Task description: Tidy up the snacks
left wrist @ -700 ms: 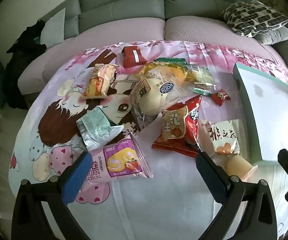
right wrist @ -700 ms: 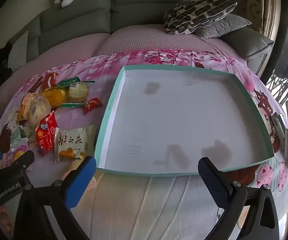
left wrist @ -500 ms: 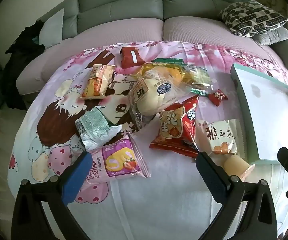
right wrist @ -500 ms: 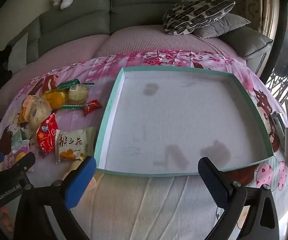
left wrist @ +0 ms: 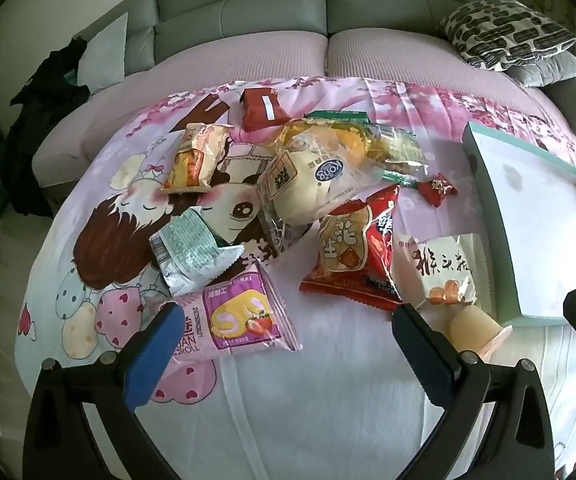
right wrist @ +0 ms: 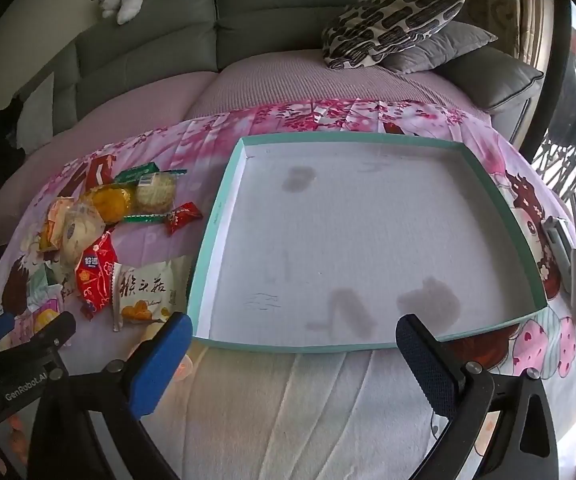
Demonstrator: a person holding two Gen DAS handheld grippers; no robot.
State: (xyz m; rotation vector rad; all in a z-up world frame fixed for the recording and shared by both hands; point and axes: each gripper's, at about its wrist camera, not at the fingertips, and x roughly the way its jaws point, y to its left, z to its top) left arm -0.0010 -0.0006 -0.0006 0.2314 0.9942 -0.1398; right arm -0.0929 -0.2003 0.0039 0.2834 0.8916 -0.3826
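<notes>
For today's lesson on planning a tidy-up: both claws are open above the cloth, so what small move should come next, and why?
Probably ease the left claw down and forward onto the pink roll-cake packet. It lies flat between the open fingers, nearest of the pile, with nothing on top. The teal tray holds no snacks, so sorting has not begun. The right claw is open over the tray's near rim.

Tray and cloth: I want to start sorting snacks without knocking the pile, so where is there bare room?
The tray floor is bare inside its teal rim. The white cloth between both open grippers, left gripper and right gripper, and the tray's near edge is free. Crowded: the pile left of the tray, with the beige packet almost at the rim.
</notes>
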